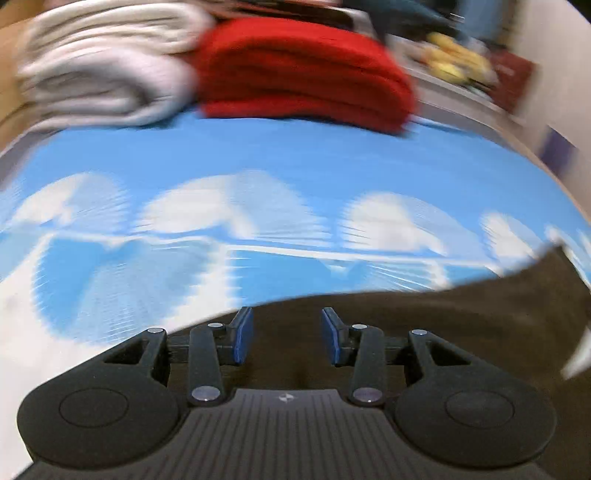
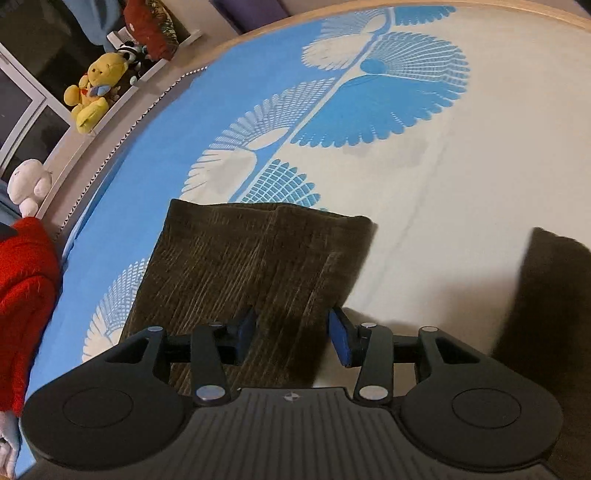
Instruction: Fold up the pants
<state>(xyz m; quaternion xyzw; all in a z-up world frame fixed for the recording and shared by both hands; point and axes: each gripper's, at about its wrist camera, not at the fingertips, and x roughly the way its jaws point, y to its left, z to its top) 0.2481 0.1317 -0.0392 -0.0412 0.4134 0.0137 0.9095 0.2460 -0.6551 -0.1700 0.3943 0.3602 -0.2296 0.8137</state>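
Note:
Dark brown corduroy pants [image 2: 255, 266] lie folded flat on the blue and white bed sheet [image 2: 424, 192]. My right gripper [image 2: 293, 334] hovers over their near end, open, with the blue pads [image 2: 341, 341] standing apart and the right one just past the cloth's edge. Another dark brown stretch of cloth [image 2: 546, 317] lies to the right; whether it joins the pants is hidden. In the blurred left wrist view my left gripper [image 1: 288, 326] is open above the brown pants [image 1: 443, 325], close to their far edge. Nothing is pinched between either pair of pads.
A folded red garment [image 1: 303, 74] and a folded white one [image 1: 107, 70] sit at the far side of the bed. A ledge beyond holds a yellow plush bear [image 2: 94, 92] and a white plush toy [image 2: 29, 184]. The bed's wooden rim [image 2: 517, 7] curves along the top right.

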